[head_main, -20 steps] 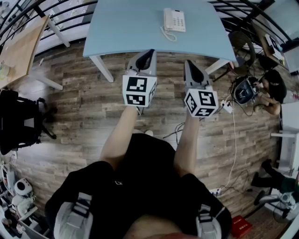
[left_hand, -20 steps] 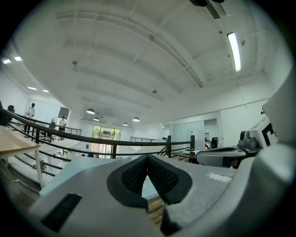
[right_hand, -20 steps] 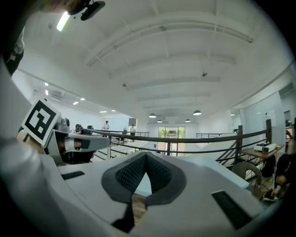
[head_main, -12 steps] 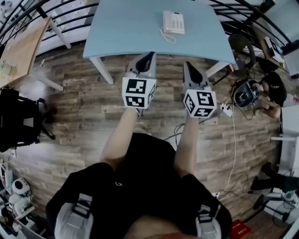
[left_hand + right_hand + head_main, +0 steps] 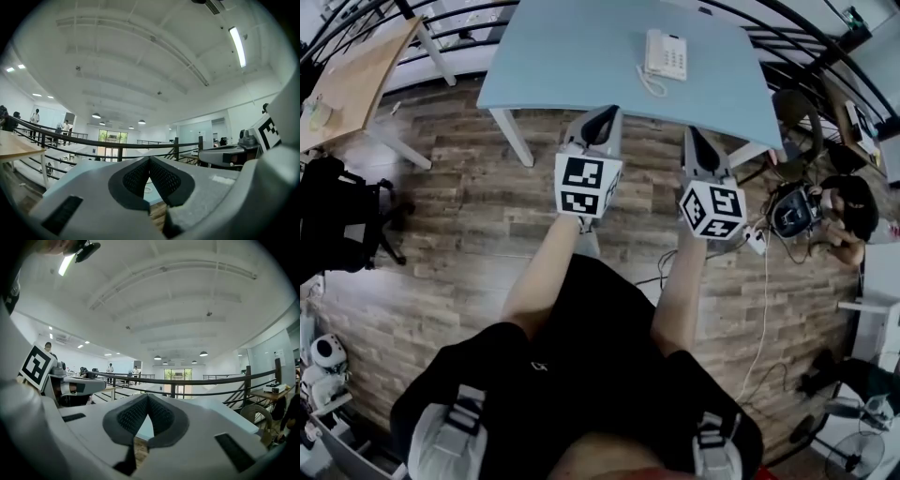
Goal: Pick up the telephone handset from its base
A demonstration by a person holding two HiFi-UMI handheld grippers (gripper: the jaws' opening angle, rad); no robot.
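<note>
We have not begun the pickup: the telephone handset (image 5: 654, 52) lies on its base (image 5: 673, 56), far across the desk (image 5: 572, 56). Our left tool (image 5: 602, 116) and right tool (image 5: 695, 139) hover short of the desk, both clenched empty; reaching and grasping remain.

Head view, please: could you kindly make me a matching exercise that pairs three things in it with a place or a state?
Things:
1. telephone
2. left gripper
3. wooden table

Place or state:
A. in the picture's upper left corner
B. jaws shut, nothing between them
C. on the blue table

Pairs: 1-C, 2-B, 3-A.
</note>
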